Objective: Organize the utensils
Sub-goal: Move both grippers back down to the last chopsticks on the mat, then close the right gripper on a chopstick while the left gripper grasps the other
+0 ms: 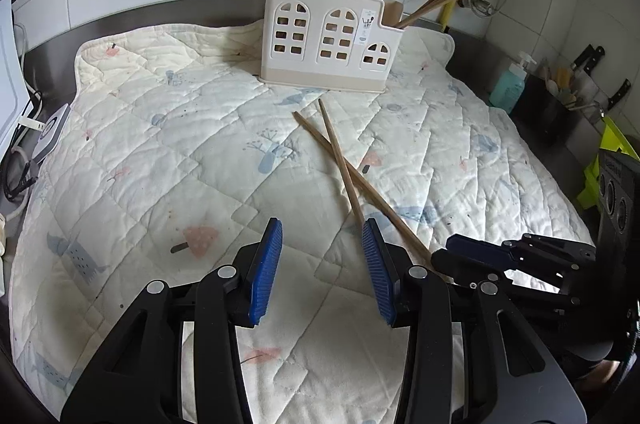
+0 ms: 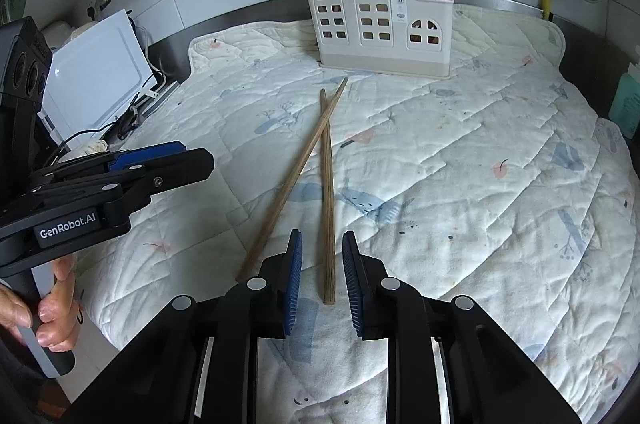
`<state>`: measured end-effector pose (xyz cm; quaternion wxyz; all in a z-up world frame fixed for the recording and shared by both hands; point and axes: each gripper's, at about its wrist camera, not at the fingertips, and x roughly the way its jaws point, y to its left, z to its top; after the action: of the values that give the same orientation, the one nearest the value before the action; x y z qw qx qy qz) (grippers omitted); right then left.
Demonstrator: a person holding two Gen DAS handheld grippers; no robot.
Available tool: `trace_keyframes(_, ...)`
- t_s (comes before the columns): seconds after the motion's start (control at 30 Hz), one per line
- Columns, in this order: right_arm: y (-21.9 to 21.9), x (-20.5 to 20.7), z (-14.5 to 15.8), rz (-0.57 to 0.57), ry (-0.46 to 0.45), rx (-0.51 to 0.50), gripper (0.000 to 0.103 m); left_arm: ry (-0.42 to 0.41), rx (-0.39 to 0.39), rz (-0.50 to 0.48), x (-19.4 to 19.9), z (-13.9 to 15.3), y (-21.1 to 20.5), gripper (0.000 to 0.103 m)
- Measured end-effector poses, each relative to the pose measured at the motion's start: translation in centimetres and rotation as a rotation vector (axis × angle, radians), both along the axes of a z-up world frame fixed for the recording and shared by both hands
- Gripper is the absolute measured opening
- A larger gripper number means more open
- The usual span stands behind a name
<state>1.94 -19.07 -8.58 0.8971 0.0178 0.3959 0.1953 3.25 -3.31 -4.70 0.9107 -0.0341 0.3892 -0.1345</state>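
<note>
Two chopsticks [image 2: 327, 192] lie crossed on the quilt [image 2: 460, 164], tips toward the holder [image 2: 384, 24]. Your right tool [image 2: 322, 276] straddles one, pads apart; left tool [image 1: 322, 264] open, empty.

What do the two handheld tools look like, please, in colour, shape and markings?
Both are black plastic linkages with silver round pivot pins. The left tool and the right tool each carry two flat blue ribbed pads. Seen from the right wrist, the left tool's side reads "GenRobot.AI" in white, above a dark grey handle. No sleeves or cables show.
</note>
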Motion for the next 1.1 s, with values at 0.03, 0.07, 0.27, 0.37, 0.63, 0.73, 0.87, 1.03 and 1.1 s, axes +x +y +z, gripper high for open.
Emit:
trace_keyframes(0.03,0.1,0.1,-0.2,0.000,0.004,-0.004,0.021,0.005,0.000,-0.001,0.0,-0.2,0.0,0.042)
trace_keyframes(0.07,0.0,0.1,-0.4,0.000,0.007,-0.007,0.021,0.010,-0.002,-0.003,0.0,-0.3,0.0,0.042)
trace_keyframes(0.27,0.0,0.5,-1.3,-0.006,0.028,-0.008,0.021,0.033,-0.006,-0.007,0.0,-1.1,-0.2,0.042)
trace_keyframes(0.37,0.2,0.6,-1.4,-0.007,0.024,-0.014,0.021,0.040,-0.009,-0.006,0.1,-1.3,-0.3,0.046)
trace_keyframes(0.63,-0.2,0.6,-1.4,-0.030,0.013,-0.021,0.007,0.056,-0.031,-0.031,-0.3,-1.9,-0.7,0.047)
trace_keyframes(0.73,-0.4,0.4,-1.3,-0.040,0.007,-0.011,0.007,0.066,-0.041,-0.059,-0.5,-2.2,-1.3,0.045)
trace_keyframes(0.87,-0.8,0.2,-1.2,-0.051,0.003,0.001,0.007,0.076,-0.048,-0.090,-0.8,-2.8,-2.1,0.042)
trace_keyframes(1.03,-0.8,0.2,-0.8,-0.054,-0.002,0.011,0.007,0.078,-0.037,-0.133,-1.0,-3.4,-3.3,0.028)
trace_keyframes(1.1,-0.8,0.1,-0.7,-0.053,-0.004,0.010,0.007,0.082,-0.035,-0.139,-0.9,-3.6,-3.6,0.025)
